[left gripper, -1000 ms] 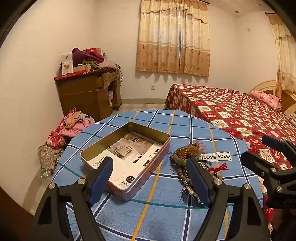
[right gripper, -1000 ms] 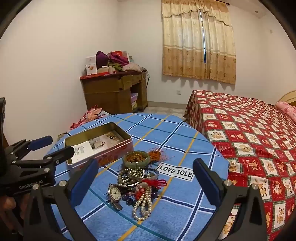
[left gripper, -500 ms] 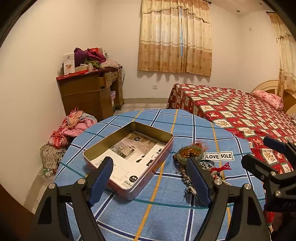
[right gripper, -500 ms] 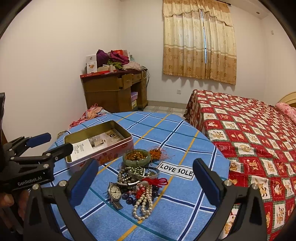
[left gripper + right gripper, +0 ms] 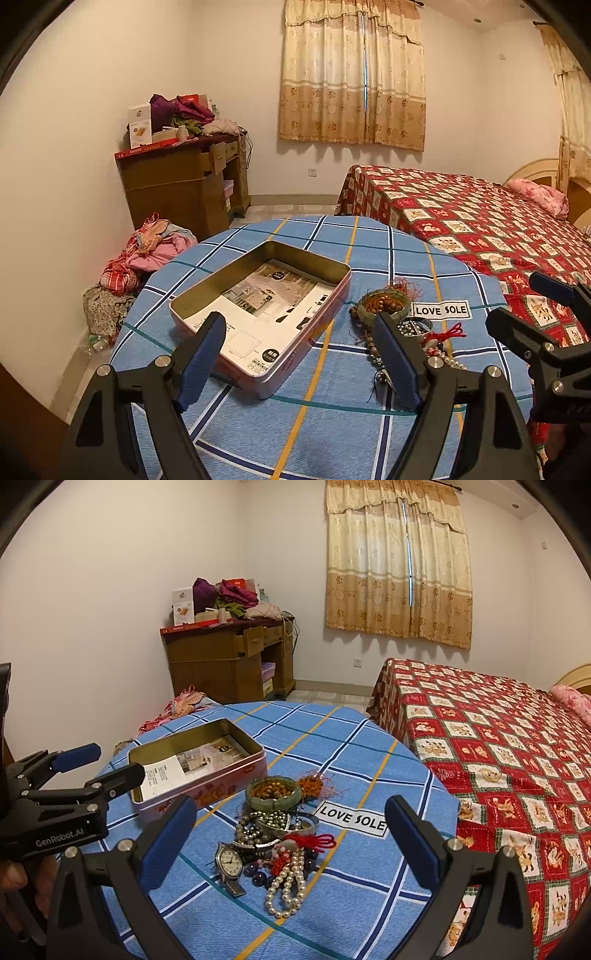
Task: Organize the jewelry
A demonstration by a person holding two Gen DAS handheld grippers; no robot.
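One heap of jewelry [image 5: 275,845] lies on the round table's blue checked cloth [image 5: 354,746], toward the side nearest the bed: a wristwatch [image 5: 229,862], a pearl strand [image 5: 288,890], dark beads and a red knotted cord [image 5: 314,840], with a green bangle [image 5: 273,794] holding brown beads at its far end, just beside the "LOVE SOLE" label [image 5: 352,819]. Left of the heap, close but apart, sits the open tin box [image 5: 262,314], lined with printed paper, its near corner toward the table's front edge. Bare cloth lies beyond the box and heap up to the far rim, and in front of the heap. The right gripper [image 5: 291,843] hovers with its jaws spread wide, the heap between them; the left gripper [image 5: 301,356] hangs likewise spread over the box's near corner. Both grip nothing. Since a second ago the box and heap appear slightly higher and farther in both views; the objects themselves have not shifted. The bed [image 5: 498,738] stands just beyond the table's right edge.
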